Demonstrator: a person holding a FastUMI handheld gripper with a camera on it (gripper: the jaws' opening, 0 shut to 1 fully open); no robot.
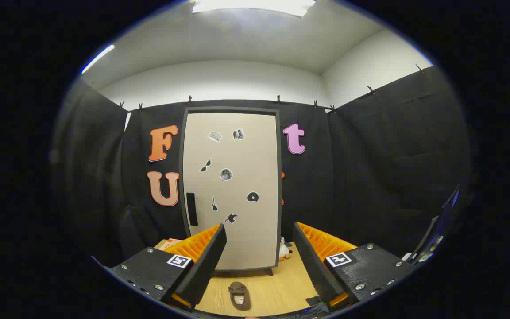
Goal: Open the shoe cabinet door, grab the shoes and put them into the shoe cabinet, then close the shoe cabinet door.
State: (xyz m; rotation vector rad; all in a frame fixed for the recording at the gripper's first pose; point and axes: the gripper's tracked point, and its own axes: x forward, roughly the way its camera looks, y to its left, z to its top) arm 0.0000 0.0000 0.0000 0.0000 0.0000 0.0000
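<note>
The shoe cabinet [233, 186] stands upright beyond my fingers, on the wooden floor [281, 283] against the black cloth wall. Its beige door is shut and carries several small stickers. A dark vertical handle [191, 208] sits on the door's left side. A brown shoe [239, 295] lies on the floor between my fingers, toe toward the cabinet, close in front of the door. My gripper [259, 232] is open, with nothing between its fingers, which point at the lower part of the door.
A small white plush toy [285, 250] sits on the floor at the cabinet's right foot. A cardboard box corner [168, 243] shows behind my left finger. A dark stand or device [436, 230] rises at the far right.
</note>
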